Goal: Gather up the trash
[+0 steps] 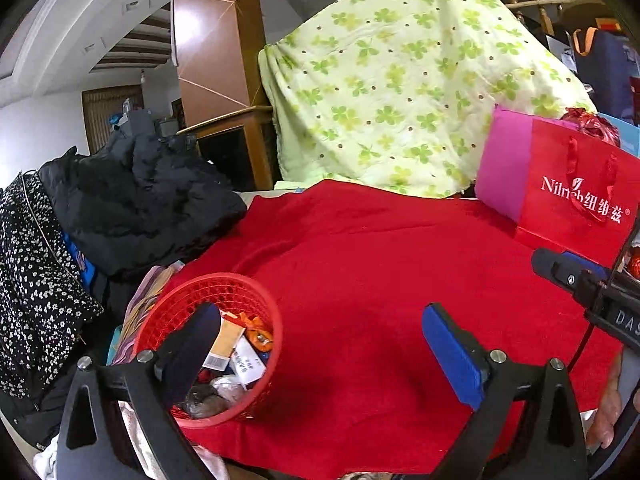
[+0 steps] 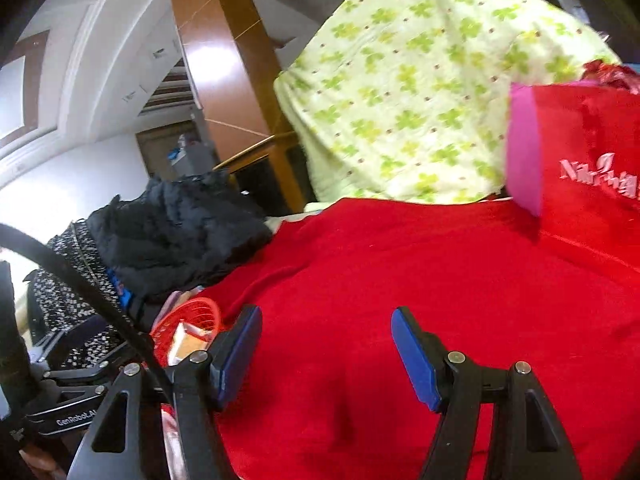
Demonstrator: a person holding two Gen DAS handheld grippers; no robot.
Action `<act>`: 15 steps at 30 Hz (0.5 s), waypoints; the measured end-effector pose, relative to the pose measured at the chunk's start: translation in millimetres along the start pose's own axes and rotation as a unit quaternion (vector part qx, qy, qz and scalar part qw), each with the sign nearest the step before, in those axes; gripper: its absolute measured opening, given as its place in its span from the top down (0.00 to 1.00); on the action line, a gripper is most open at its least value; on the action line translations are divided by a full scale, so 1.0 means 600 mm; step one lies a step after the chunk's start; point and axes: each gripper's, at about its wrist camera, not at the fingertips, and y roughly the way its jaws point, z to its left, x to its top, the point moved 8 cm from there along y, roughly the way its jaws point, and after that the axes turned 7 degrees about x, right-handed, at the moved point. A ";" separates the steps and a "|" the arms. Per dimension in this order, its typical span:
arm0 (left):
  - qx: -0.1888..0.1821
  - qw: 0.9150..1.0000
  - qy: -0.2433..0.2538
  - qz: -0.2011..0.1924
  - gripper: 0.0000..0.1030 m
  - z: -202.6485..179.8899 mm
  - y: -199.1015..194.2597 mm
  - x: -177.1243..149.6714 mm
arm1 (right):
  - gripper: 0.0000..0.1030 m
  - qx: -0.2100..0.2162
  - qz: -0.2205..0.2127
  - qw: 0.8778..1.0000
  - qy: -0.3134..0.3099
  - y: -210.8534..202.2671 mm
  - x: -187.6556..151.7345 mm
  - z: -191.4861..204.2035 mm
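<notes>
A red mesh basket [image 1: 188, 304] stands on a red cloth [image 1: 360, 260] at lower left, holding wrappers, a small box and other trash [image 1: 240, 354]. My left gripper [image 1: 320, 348] is open and empty, its left finger over the basket's rim. My right gripper [image 2: 326, 350] is open and empty above the red cloth [image 2: 400, 264]. The basket [image 2: 192, 320] shows left of it, partly hidden by the left finger. Part of the right gripper [image 1: 568, 276] shows at the right edge of the left wrist view.
A red and pink paper gift bag [image 1: 560, 192] stands at back right. A green clover-print sheet [image 1: 400, 80] drapes something behind the cloth. Dark jackets [image 1: 140, 200] and a flowered garment [image 1: 36, 280] are piled at left. A black cable [image 2: 80, 276] crosses the right wrist view.
</notes>
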 end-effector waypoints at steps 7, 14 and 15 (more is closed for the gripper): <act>-0.005 1.000 -0.009 0.005 0.02 -0.011 -0.021 0.001 | 0.31 -0.010 -0.002 1.000 -0.006 -0.029 -0.003 -0.017; 0.036 0.999 -0.023 0.018 0.02 0.037 -0.037 -0.017 | 0.31 0.015 0.004 1.000 -0.015 -0.034 -0.015 0.016; 0.043 0.999 -0.024 0.018 0.02 0.048 -0.039 -0.020 | 0.31 0.019 0.005 1.000 -0.019 -0.035 -0.017 0.024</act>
